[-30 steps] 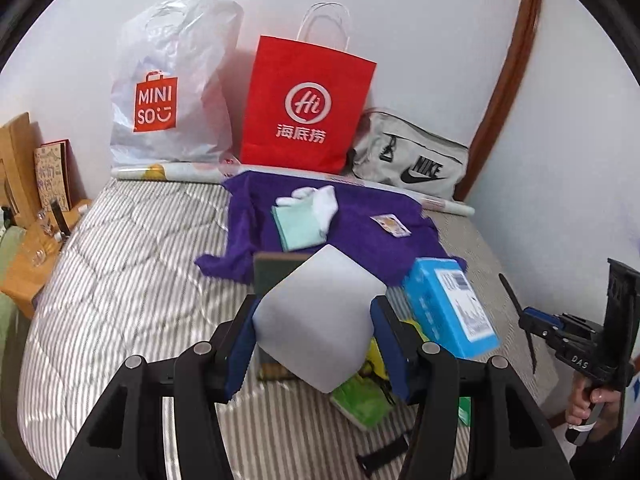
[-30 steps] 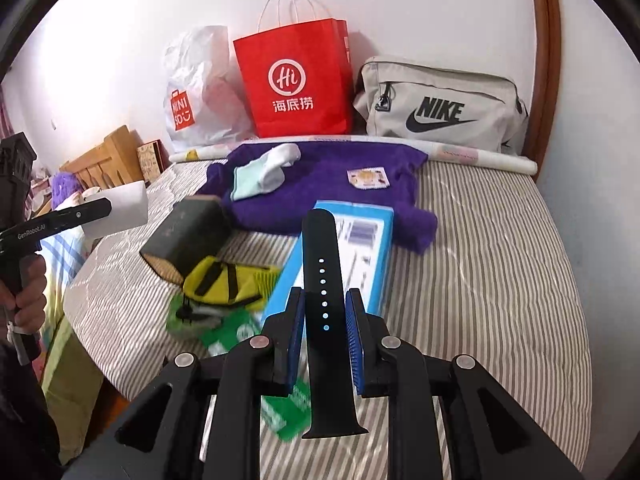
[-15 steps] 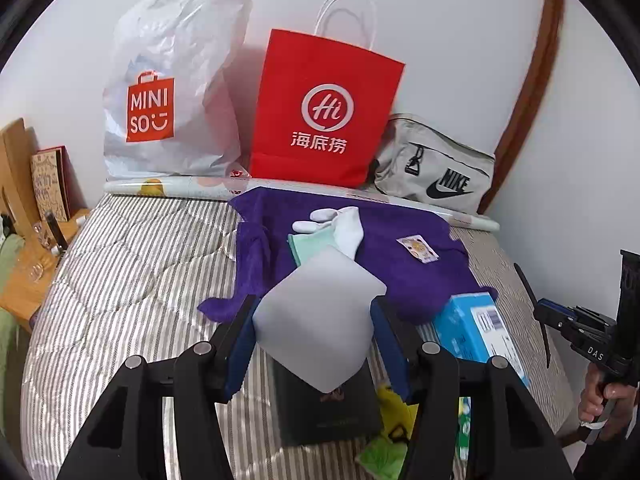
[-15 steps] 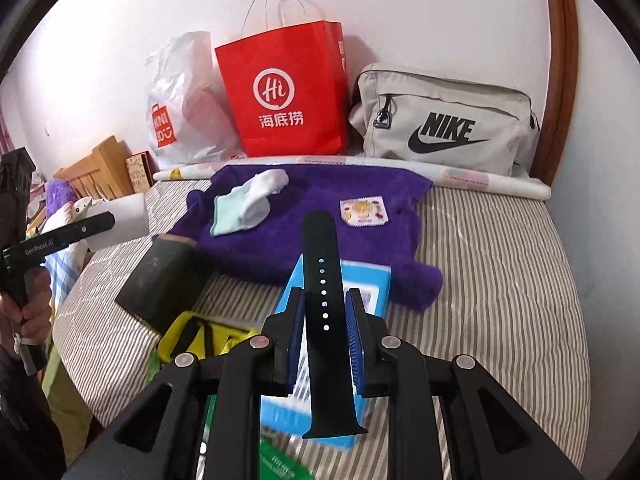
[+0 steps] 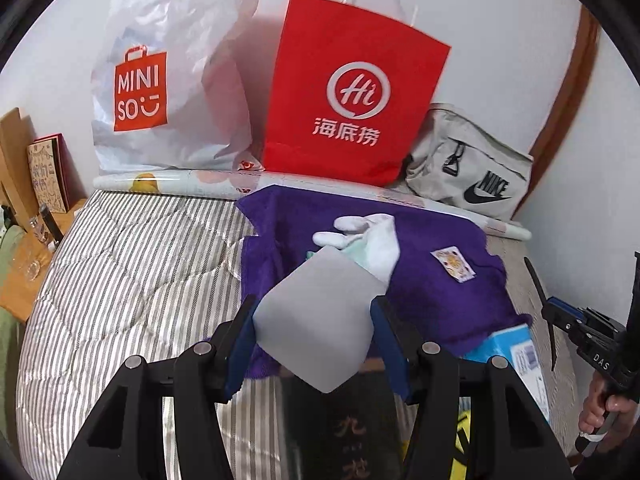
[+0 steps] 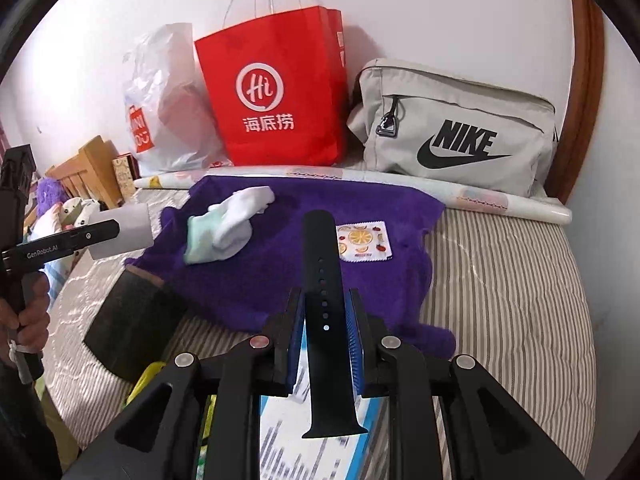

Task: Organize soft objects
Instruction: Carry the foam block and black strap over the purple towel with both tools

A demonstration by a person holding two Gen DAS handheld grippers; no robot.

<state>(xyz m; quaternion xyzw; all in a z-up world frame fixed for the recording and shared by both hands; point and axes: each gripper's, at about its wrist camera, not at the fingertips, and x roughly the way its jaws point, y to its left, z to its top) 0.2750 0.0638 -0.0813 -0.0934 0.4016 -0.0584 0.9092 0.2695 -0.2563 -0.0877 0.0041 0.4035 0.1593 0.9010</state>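
My left gripper (image 5: 316, 332) is shut on a pale grey soft block (image 5: 320, 320), held above the bed; the right wrist view shows that block (image 6: 128, 232) at the left. My right gripper (image 6: 324, 320) is shut on a black watch strap (image 6: 322, 292) that stands upright between the pads. A purple towel (image 6: 304, 240) lies spread on the striped bed, with white and mint socks (image 6: 228, 224) and a small fruit-print packet (image 6: 364, 240) on it. The same towel (image 5: 432, 280) and socks (image 5: 372, 240) show ahead of the left gripper.
A white Miniso bag (image 5: 168, 80), a red paper bag (image 5: 352, 92) and a grey Nike bag (image 6: 456, 132) stand against the wall behind a rolled mat (image 6: 500, 200). A dark box (image 6: 132, 320) and a blue box (image 5: 516, 348) lie near the bed's front. A wooden stand (image 5: 24, 208) is at the left.
Both grippers have moved forward over the bed toward the towel and bags, which look larger now. Each keeps the same hold.
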